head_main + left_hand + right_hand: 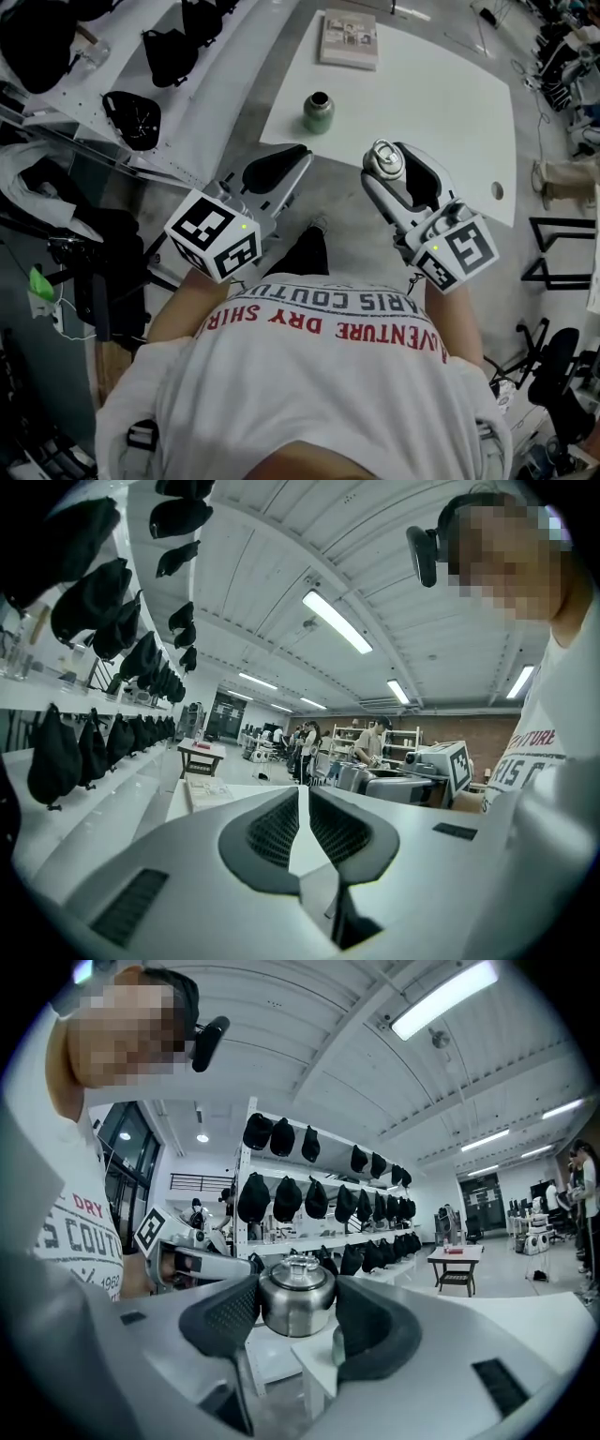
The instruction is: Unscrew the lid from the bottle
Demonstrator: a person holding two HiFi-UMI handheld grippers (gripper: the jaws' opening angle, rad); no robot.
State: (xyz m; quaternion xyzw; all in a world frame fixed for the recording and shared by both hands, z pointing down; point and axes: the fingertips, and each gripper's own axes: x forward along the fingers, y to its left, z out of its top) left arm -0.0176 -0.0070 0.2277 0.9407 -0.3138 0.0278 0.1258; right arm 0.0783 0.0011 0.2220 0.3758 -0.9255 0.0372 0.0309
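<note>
- The squat green bottle (pixel 319 112) stands upright near the front edge of the white desk (pixel 431 103). Its mouth shows as a dark open ring with nothing on top.
- The round silver metal lid (pixel 296 1299) is off the bottle. It sits between the ribbed black pads of the right tongs (pixel 298 1321), which pinch it from both sides.
- In the head view the same lid (pixel 384 159) is at the tip of the right tongs (pixel 392 167), in front of the desk's edge and well apart from the bottle.
- The left tongs (pixel 303 799) are pressed together with nothing between them. In the head view they (pixel 298 155) hang near the desk's front edge, touching neither bottle nor lid.
- A thin grey booklet (pixel 349 39) lies at the far side of the desk and plays no part.
- Judging by this, the unscrewing itself is finished: the thread is free and the lid has been carried away from the bottle.
- What may remain is only setting the lid down somewhere, such as on the desk beside the bottle, and spreading the right tongs to let it go.
</note>
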